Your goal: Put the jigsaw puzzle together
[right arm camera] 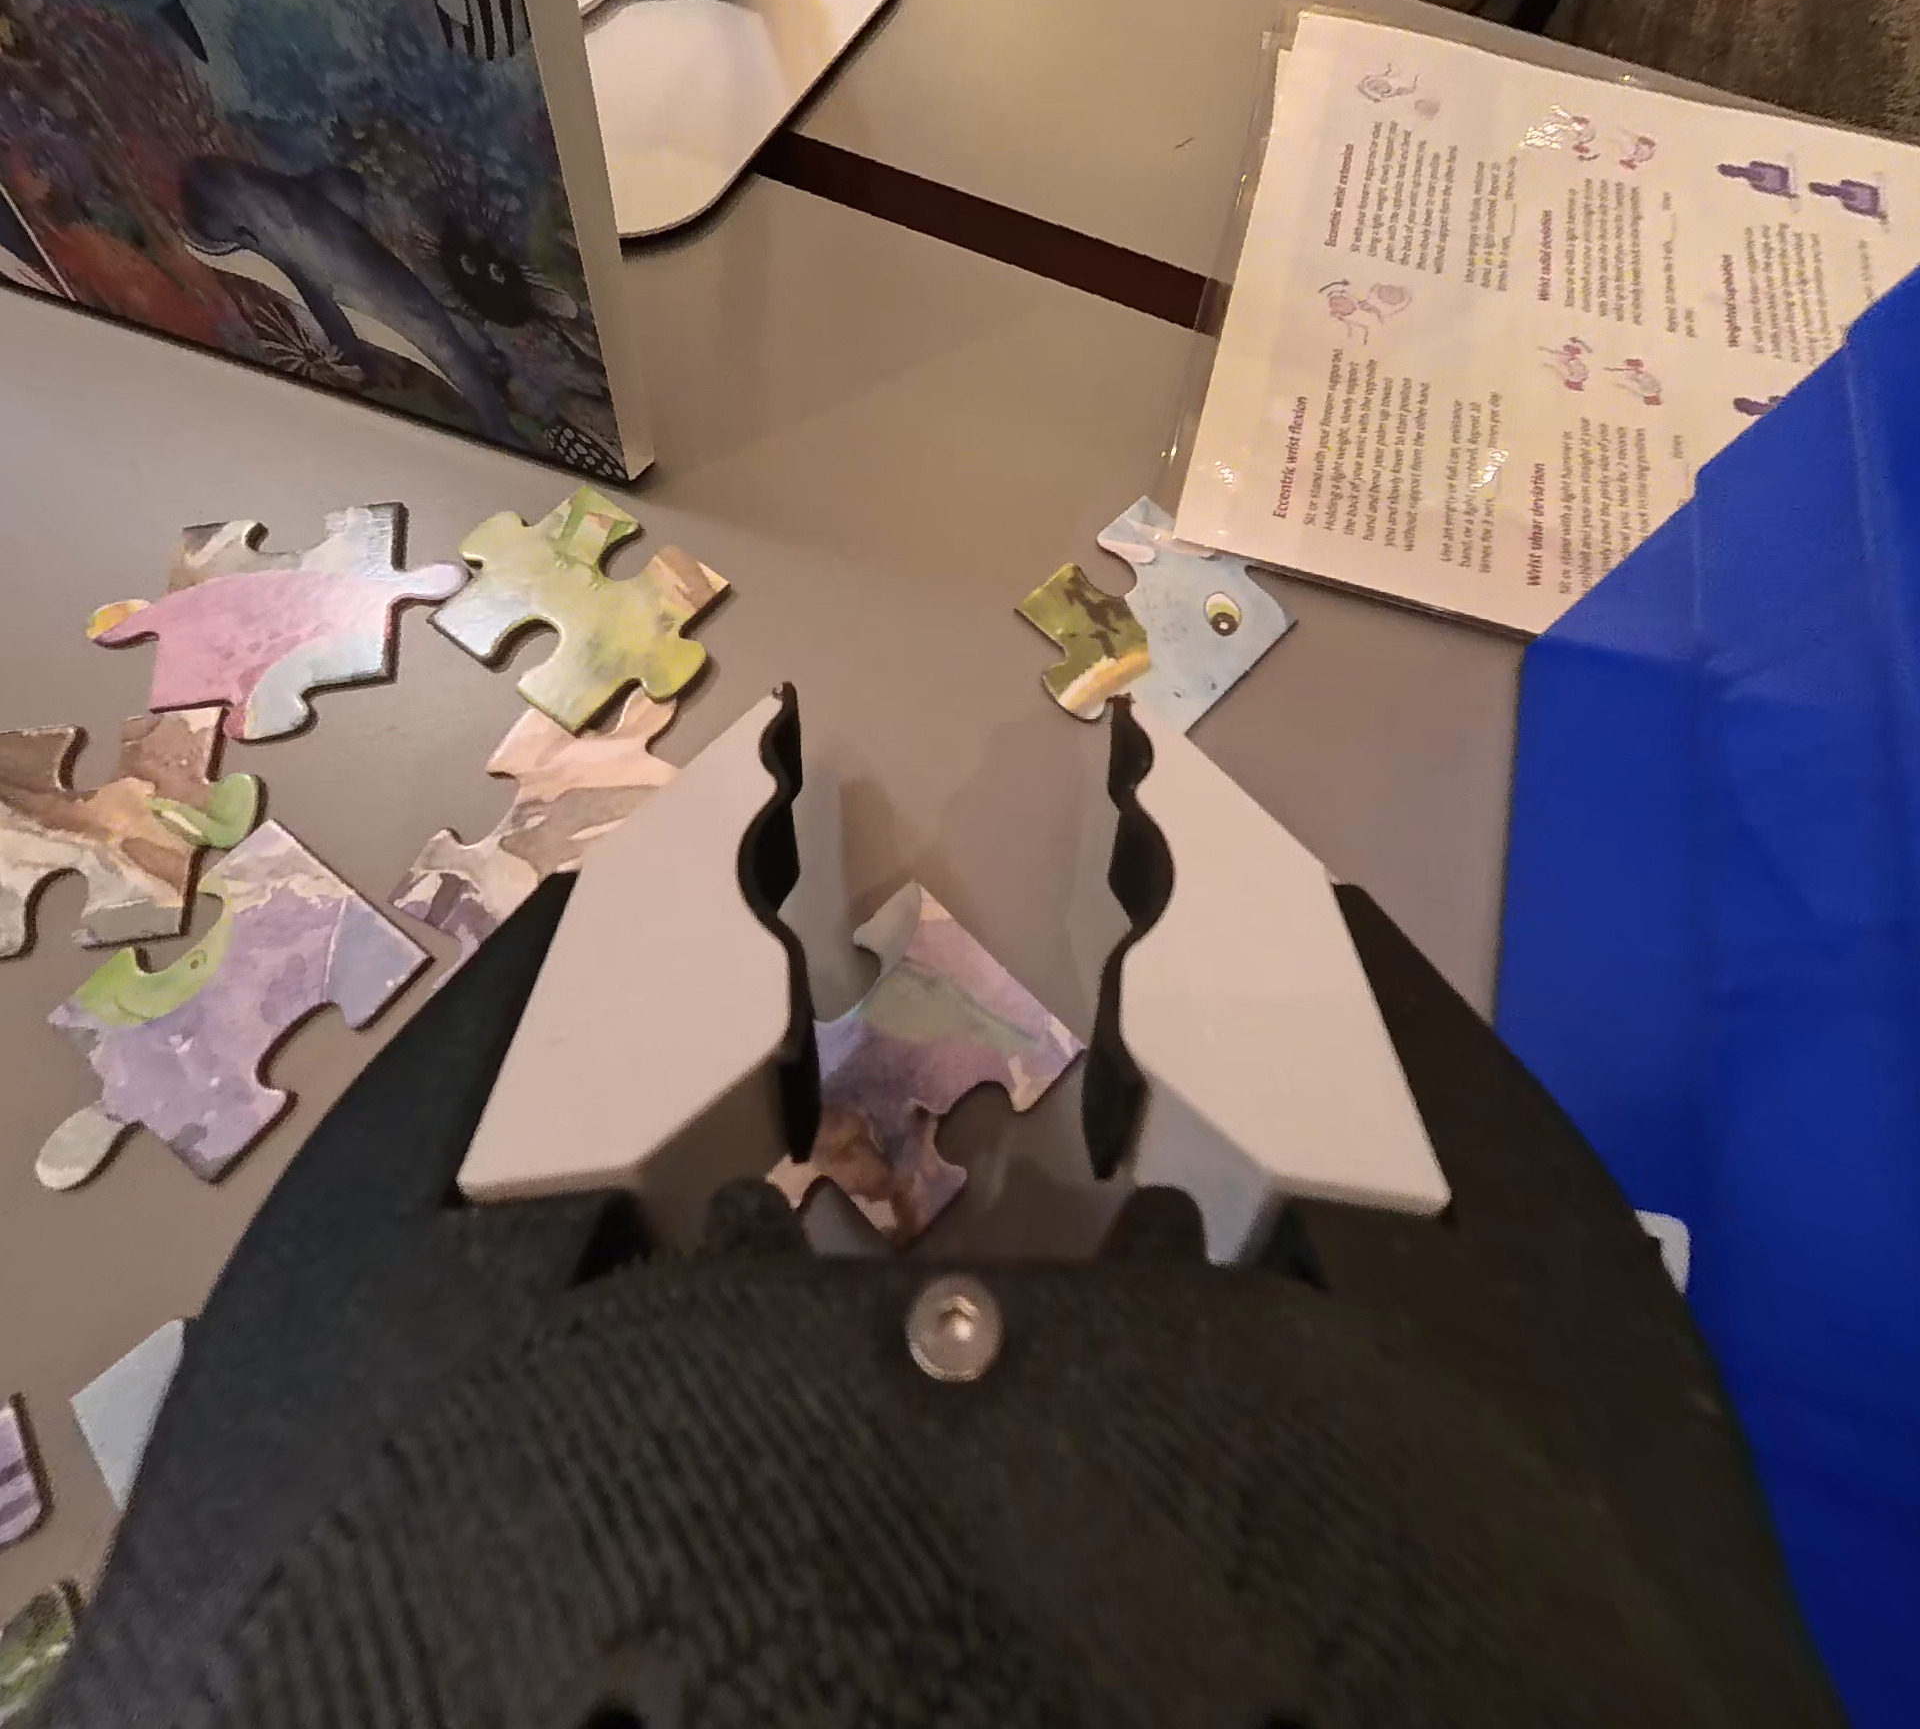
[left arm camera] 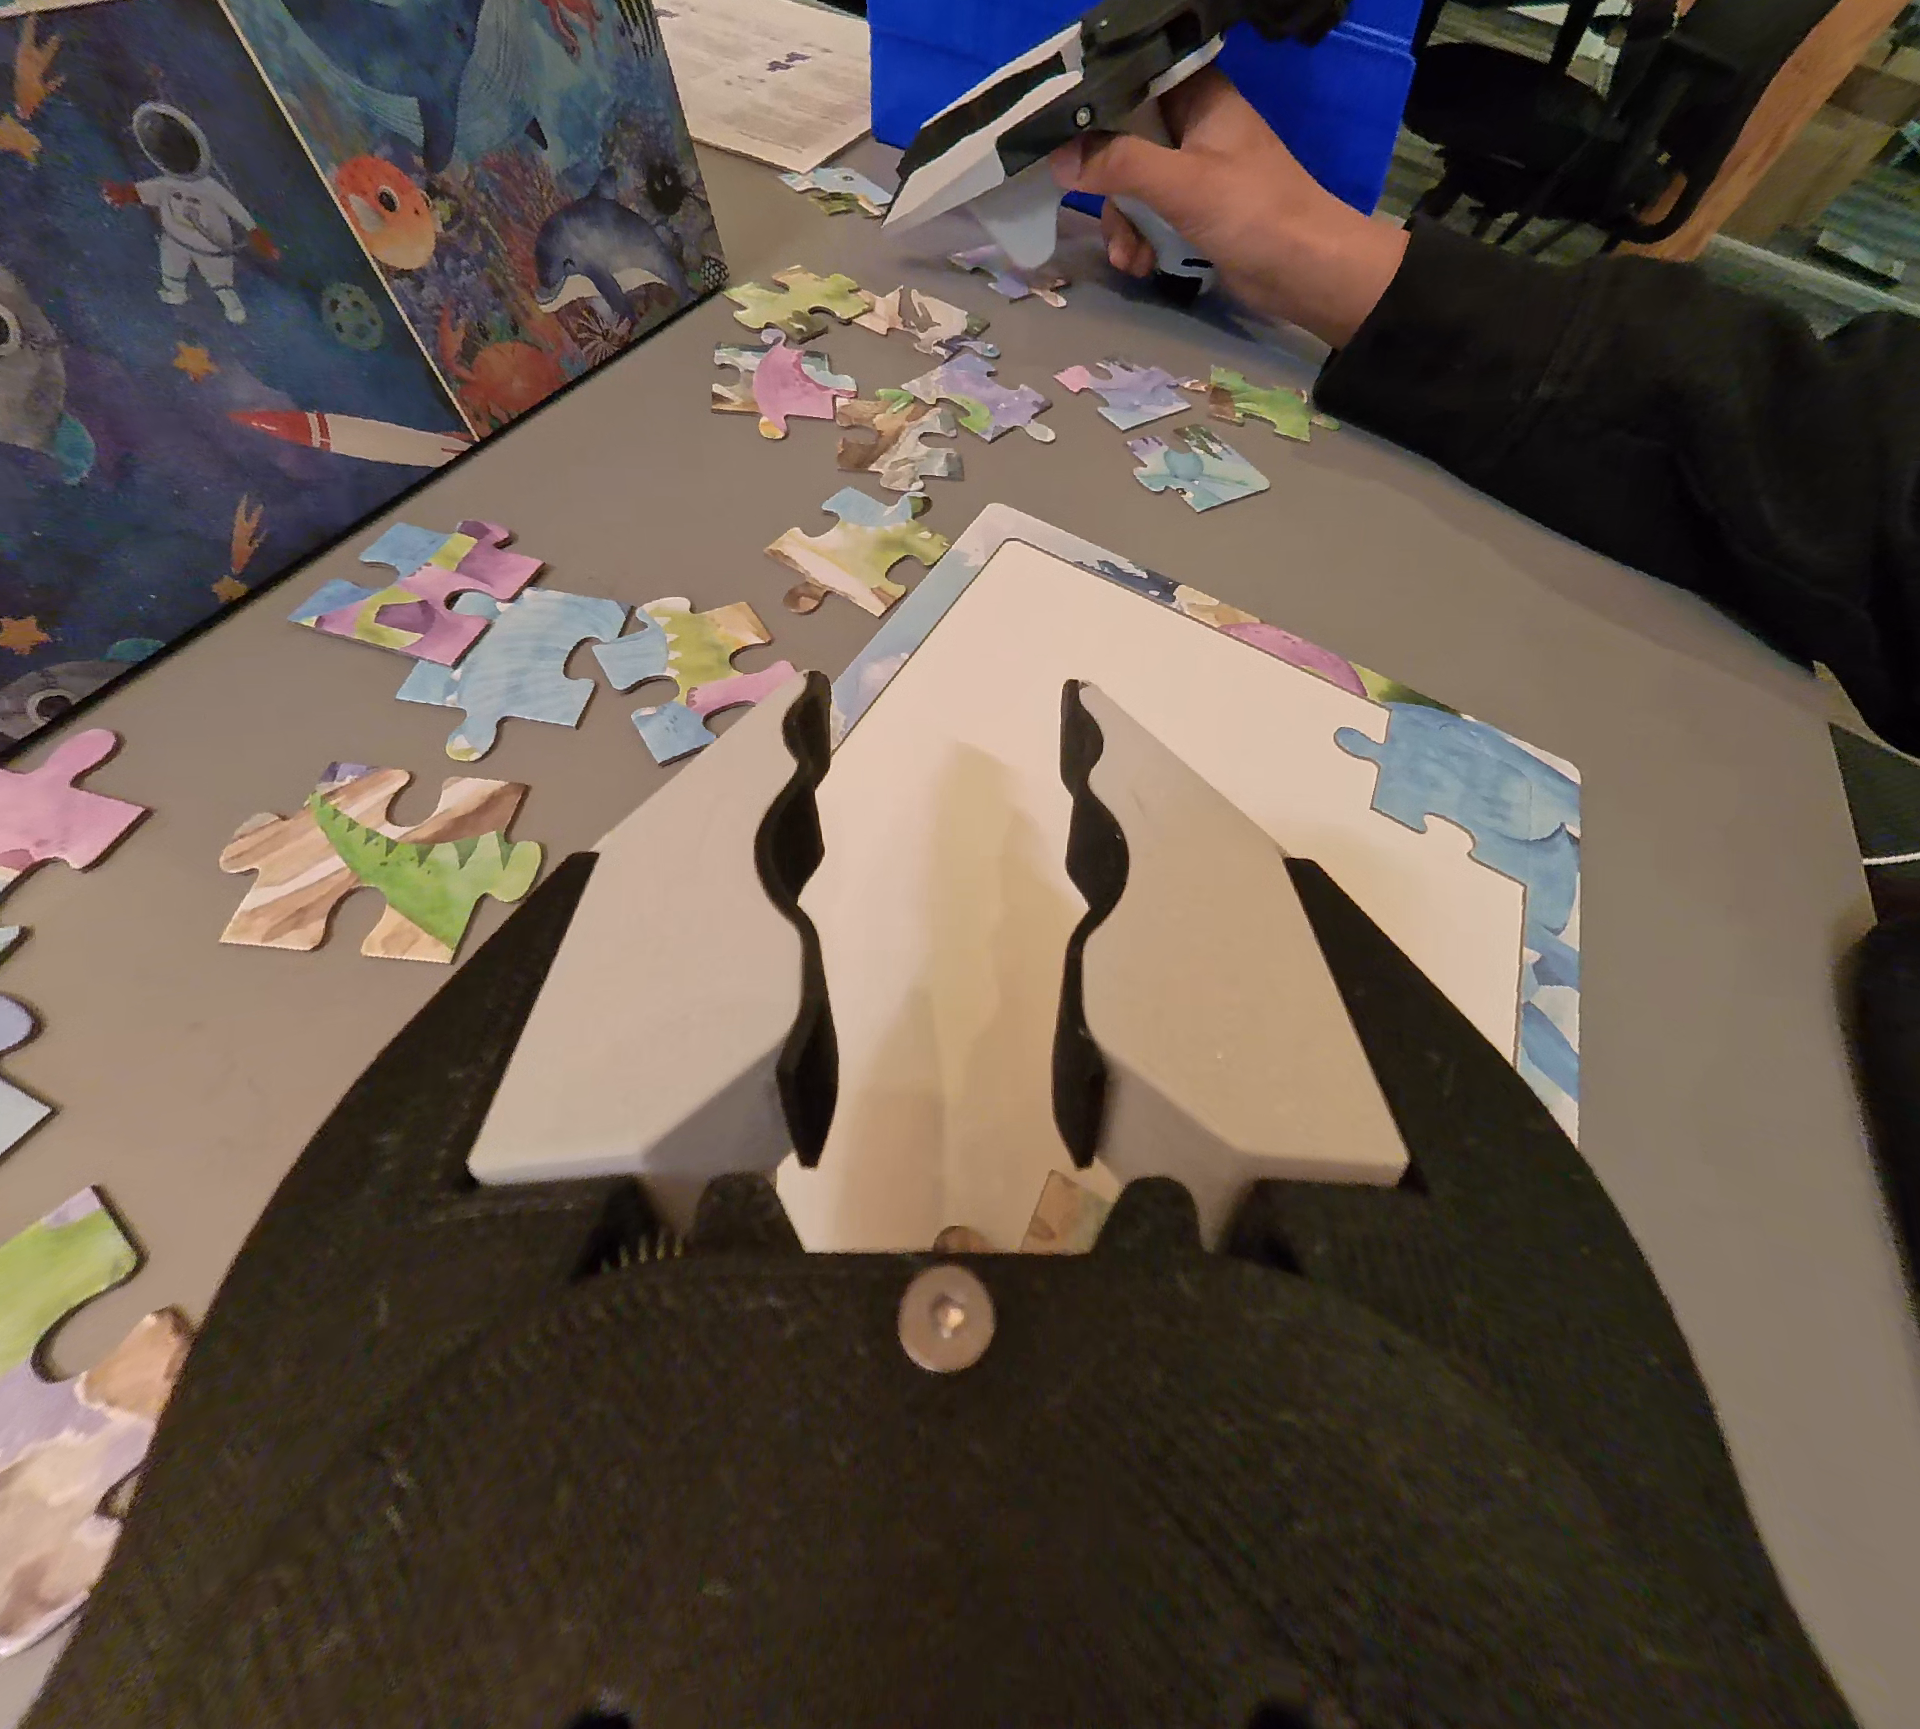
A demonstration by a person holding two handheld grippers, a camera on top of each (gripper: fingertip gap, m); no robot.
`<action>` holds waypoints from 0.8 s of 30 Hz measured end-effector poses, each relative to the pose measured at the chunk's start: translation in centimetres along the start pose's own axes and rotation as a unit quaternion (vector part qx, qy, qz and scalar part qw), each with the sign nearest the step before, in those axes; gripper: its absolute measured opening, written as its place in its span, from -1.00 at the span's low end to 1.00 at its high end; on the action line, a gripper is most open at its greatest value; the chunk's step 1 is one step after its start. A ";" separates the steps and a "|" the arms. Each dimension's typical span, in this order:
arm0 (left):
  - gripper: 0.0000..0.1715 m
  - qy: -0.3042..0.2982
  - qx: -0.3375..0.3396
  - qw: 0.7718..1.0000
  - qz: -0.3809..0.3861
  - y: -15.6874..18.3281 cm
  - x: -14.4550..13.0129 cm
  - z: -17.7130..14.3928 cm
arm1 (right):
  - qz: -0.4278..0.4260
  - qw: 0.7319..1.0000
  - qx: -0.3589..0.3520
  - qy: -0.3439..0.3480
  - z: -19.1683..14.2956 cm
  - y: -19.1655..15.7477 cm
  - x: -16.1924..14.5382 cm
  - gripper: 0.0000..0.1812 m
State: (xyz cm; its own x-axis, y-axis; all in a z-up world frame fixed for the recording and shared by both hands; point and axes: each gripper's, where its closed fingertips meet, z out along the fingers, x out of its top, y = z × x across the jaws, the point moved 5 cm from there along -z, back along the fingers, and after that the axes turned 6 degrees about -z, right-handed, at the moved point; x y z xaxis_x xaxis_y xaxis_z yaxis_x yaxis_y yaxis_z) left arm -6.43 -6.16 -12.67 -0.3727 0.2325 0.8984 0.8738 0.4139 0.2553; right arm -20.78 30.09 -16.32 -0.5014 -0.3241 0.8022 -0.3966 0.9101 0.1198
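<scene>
A white puzzle tray [left arm camera: 1195, 723] with a painted border lies on the grey table [left arm camera: 623, 474]; one blue piece [left arm camera: 1475, 786] sits fitted in its right corner. Loose watercolour pieces [left arm camera: 894, 412] are scattered beyond and left of it. My left gripper [left arm camera: 945, 692] is open and empty, hovering over the tray. My right gripper [right arm camera: 951, 708] is open above a purple piece [right arm camera: 935, 1045] that lies flat between its fingers, not gripped. In the left wrist view the right gripper [left arm camera: 914, 209] points down at the far pieces, held by a hand [left arm camera: 1226, 214].
A tall illustrated puzzle box [left arm camera: 312, 245] stands at the left. A blue bin [left arm camera: 1091, 38] stands at the back right, close beside my right gripper [right arm camera: 1714, 848]. A printed sheet [right arm camera: 1538, 308] and a white stand base [right arm camera: 727, 27] lie behind. A light-blue and green piece [right arm camera: 1164, 640] lies ahead. Tip to tip, the grippers are about 35 cm apart. From the right gripper's tips to the white stand base [right arm camera: 727, 27] is close to 25 cm.
</scene>
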 end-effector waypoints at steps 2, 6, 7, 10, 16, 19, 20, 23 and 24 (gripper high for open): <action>-0.51 0.001 0.000 1.000 0.000 0.0 0.0 0.0 | 0.002 1.000 0.001 0.001 -0.1 0.0 0.0 -0.36; -0.50 0.001 -0.001 1.000 0.000 0.0 0.0 0.0 | 0.004 1.000 -0.001 0.003 -0.3 0.2 -0.1 -0.35; -0.50 0.000 0.000 1.000 0.000 0.0 0.0 0.0 | 0.005 1.000 -0.002 0.003 -0.3 0.2 -0.2 -0.35; -0.51 0.001 -0.001 1.000 0.002 0.1 0.1 0.0 | 0.006 1.000 -0.006 0.003 -0.5 0.4 -0.3 -0.35; -0.50 0.001 -0.003 1.000 0.004 0.3 0.1 0.0 | 0.012 1.000 -0.021 -0.005 -0.5 0.9 -0.6 -0.36; -0.50 0.000 -0.003 1.000 0.004 0.3 0.1 0.1 | 0.039 0.999 -0.012 0.009 -0.2 1.0 0.1 -0.29; -0.50 -0.001 -0.003 1.000 0.003 0.3 0.0 0.1 | 0.050 0.999 -0.010 0.010 0.1 1.2 0.3 -0.29; -0.50 -0.006 -0.003 1.000 -0.001 0.1 -0.2 0.3 | 0.054 0.998 -0.031 -0.023 1.4 2.4 0.1 -0.28; -0.50 -0.007 -0.003 1.000 -0.002 0.0 -0.3 0.4 | 0.056 0.997 -0.037 -0.041 1.9 2.9 -0.2 -0.28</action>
State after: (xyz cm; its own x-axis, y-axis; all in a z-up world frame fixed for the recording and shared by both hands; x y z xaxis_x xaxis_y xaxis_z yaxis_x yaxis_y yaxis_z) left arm -6.42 -5.92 -13.06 -0.3811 0.2436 0.8919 0.8738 0.4102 0.2613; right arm -23.28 32.30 -17.21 -0.6017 -0.2367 0.7628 -0.2781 0.9574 0.0777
